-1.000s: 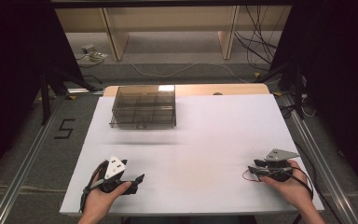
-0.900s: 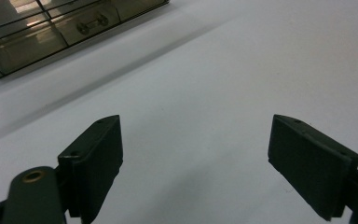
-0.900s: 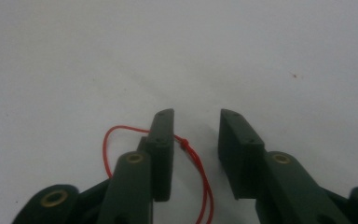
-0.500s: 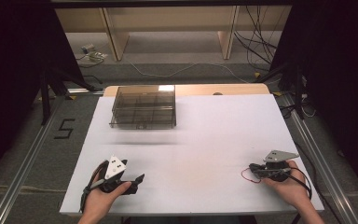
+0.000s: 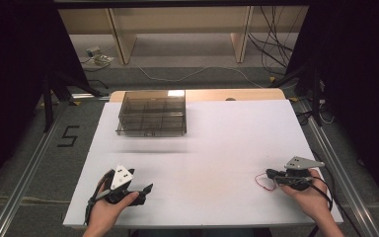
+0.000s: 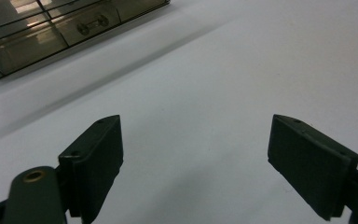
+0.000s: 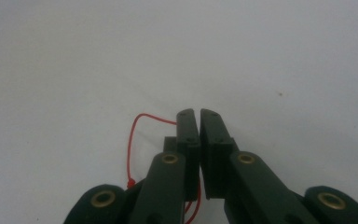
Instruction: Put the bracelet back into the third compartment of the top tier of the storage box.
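My left gripper point(image 5: 144, 190) rests at the front left of the white table top point(image 5: 227, 133), held in a hand. Its jaws stand wide open over bare white surface point(image 6: 196, 154), with nothing between them. My right gripper point(image 5: 271, 174) lies low at the front right, jaws pointing left. In the right gripper view its jaws point(image 7: 199, 115) are pressed together, and a thin red wire point(image 7: 129, 154) loops out from their left side and reappears under them. The same red wire point(image 5: 260, 181) curls on the table by the jaw tips. A small black block point(image 7: 169, 142) sits against the left jaw.
A smoky transparent box with compartments point(image 5: 152, 112) stands at the back left of the table, and its front edge shows point(image 6: 51, 28) in the left gripper view. Wooden shelving and cables lie on the floor beyond. Metal rails run along both table sides.
The right gripper's jaws have closed, and the red wire now shows by their tips. The left gripper has stayed where it was.
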Demonstrator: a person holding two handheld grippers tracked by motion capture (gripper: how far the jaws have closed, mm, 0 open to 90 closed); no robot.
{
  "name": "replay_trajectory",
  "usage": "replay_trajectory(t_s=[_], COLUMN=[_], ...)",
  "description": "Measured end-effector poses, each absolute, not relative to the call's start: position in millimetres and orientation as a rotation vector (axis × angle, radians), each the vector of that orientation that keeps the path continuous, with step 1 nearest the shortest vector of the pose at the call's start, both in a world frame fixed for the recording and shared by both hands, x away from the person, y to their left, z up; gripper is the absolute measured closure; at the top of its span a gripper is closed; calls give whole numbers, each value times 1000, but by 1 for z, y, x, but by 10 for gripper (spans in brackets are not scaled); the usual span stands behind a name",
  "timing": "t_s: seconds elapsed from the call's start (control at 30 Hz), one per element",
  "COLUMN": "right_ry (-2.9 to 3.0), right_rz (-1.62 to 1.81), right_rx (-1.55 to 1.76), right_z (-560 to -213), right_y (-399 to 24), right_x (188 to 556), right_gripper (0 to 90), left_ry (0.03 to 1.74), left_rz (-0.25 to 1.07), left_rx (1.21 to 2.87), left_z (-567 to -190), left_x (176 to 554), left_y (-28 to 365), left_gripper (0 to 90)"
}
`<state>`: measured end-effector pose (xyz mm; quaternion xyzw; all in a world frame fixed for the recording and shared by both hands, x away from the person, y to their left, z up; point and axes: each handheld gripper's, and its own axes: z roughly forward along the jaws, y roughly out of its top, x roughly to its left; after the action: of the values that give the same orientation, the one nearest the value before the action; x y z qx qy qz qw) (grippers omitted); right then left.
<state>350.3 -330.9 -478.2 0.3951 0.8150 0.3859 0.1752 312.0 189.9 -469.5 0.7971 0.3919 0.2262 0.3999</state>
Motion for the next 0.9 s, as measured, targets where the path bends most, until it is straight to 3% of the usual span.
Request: replay_trajectory(t_s=[0.9], right_ry=[2195], right_rz=[1190], right_rx=[1091], right_z=[-459], right_y=[-324], right_x=[351], right_gripper=[871], left_ry=[987], left_rz=[575], left_rx=[2014], left_z=[-470], left_x=[312], left_y=[189], left_gripper=[177])
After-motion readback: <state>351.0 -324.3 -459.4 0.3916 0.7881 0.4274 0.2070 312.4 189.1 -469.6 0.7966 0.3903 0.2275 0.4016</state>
